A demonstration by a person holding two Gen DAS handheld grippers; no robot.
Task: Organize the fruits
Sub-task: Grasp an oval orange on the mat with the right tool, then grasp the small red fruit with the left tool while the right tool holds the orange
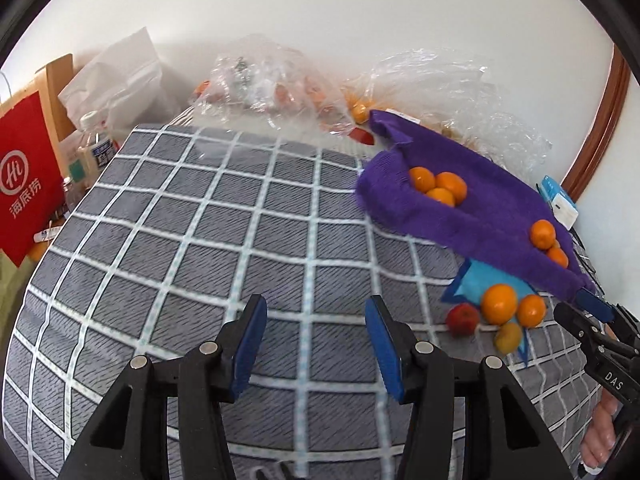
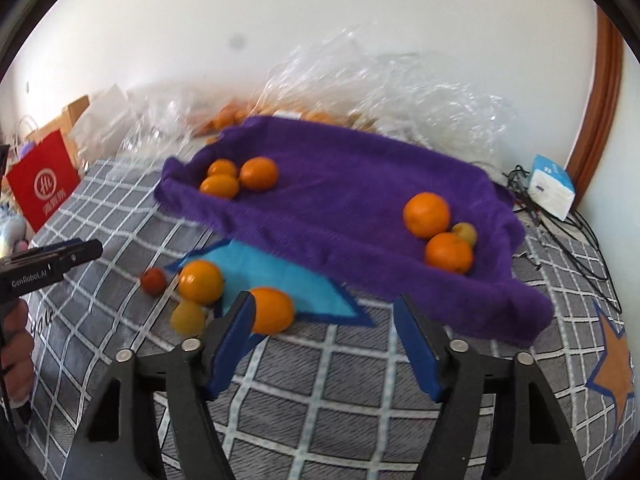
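Fruit lies scattered over a bed covered by a grey checked blanket (image 1: 224, 216), most of it on or beside a purple towel (image 2: 340, 208) spread toward the far right. On the towel's far left corner three oranges (image 2: 236, 178) sit bunched together, touching; near its right edge two larger oranges (image 2: 426, 209) and a small yellowish fruit (image 2: 466, 233) cluster against one another. Just off the towel's near left edge, on and beside a light blue star patch (image 2: 280, 276) in the blanket, lie two more oranges (image 2: 200, 282), a small yellow fruit (image 2: 188, 316) and a small red fruit (image 2: 153, 280), the red one furthest left. The left gripper (image 1: 316, 354) hangs over bare blanket to the left of this loose group, its blue-padded jaws spread apart with nothing between them. The right gripper (image 2: 324, 348) points down at the near edge of the star patch; its jaws are released too, with one orange (image 2: 272, 310) just beyond the left pad, and I cannot tell whether it touches it. Only blanket shows between the pads. Each view catches the other gripper at its edge, with a hand (image 2: 16, 352) holding it. Along the far wall lie crumpled clear plastic bags (image 1: 276, 84) with more fruit inside, a red paper bag (image 1: 24, 176) on the far left, and a white and blue tissue pack (image 2: 550, 186) with dark cables at the far right.
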